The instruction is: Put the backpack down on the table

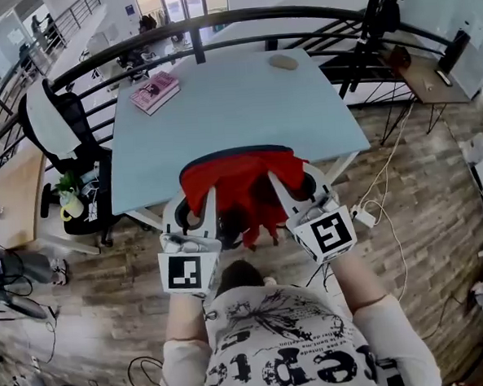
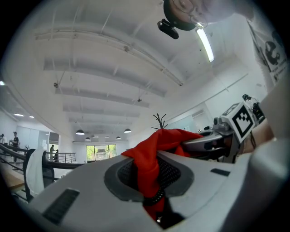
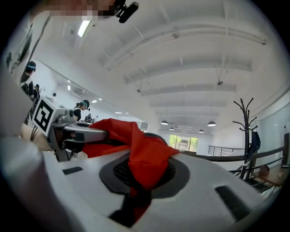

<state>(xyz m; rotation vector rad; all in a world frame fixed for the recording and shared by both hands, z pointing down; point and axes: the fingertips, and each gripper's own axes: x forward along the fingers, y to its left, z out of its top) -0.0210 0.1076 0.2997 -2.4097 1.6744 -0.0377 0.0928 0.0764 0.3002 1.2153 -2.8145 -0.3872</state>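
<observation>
The red backpack [image 1: 239, 180] hangs over the near edge of the pale tabletop [image 1: 220, 108], its fabric pinched in the closed jaws of left gripper [image 1: 195, 211] and right gripper [image 1: 295, 195] — apparently not yet set down or released.

A curved black railing [image 1: 214, 18] edges the wood floor [image 1: 110, 306] — white beamed ceiling [image 2: 113, 68], pendant lamps [image 2: 79, 132] overhead

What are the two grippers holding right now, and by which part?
Both hold the red fabric backpack: the left gripper pinches a fold of cloth on its left side, the right gripper one on its right side.
</observation>
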